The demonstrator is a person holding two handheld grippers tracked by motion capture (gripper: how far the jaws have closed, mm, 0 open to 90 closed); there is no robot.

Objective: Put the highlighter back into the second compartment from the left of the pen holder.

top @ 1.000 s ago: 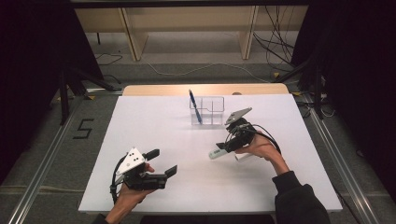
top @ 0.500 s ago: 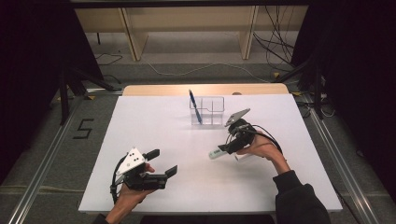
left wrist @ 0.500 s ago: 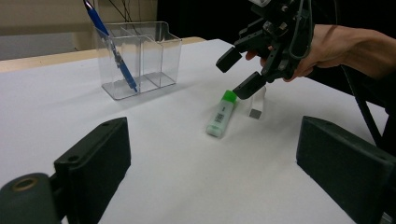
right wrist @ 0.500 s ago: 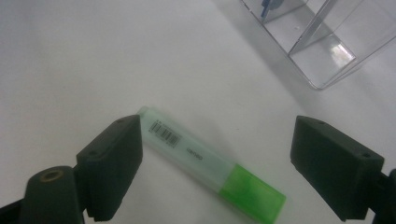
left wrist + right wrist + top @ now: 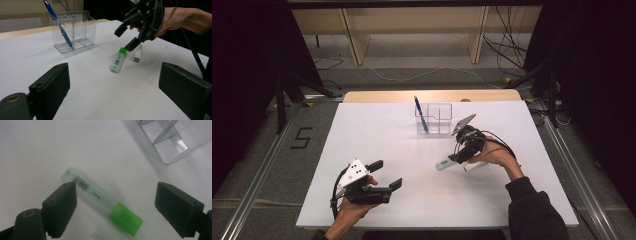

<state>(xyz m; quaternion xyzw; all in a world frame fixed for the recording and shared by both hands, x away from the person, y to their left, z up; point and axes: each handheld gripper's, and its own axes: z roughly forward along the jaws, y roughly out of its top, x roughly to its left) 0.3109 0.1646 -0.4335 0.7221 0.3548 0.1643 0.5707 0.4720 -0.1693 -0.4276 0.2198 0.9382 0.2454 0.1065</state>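
Scene: a white table top (image 5: 377, 135) seen from above, with a person's two forearms coming in from six o'clock, each hand holding a black two-jaw gripper.

Highlighter: a pale translucent highlighter pen with a bright green cap (image 5: 445, 163) lies flat on the table, right of centre, at about five o'clock from the organiser.

Organiser: a clear plastic desk organiser with several compartments (image 5: 438, 119) stands toward twelve o'clock, holding one blue ballpoint pen (image 5: 420, 114) that leans in its left compartment.

Right gripper: the right gripper (image 5: 460, 154) hangs tilted just over the highlighter's capped end, jaws spread wide and holding nothing; one jaw tip is at or almost at the cap.

Left gripper: the left gripper (image 5: 385, 175) rests low near seven o'clock, well apart from the pen, jaws spread and empty.

Small object: a small clear piece with a grey end (image 5: 136, 54) stands just beside the green cap; what it is I cannot tell.

Risk: in my judgement the jaws straddle the highlighter at a slant, so closing now could catch it off-centre and make it swivel or slide away.

Second risk: the near jaw could also knock the small clear piece over.

Right gripper view: shows the barcode (image 5: 81, 182) on the barrel and the pen's diagonal lie between the jaws.

Left gripper view: shows the gripper's height above the cap from the side.
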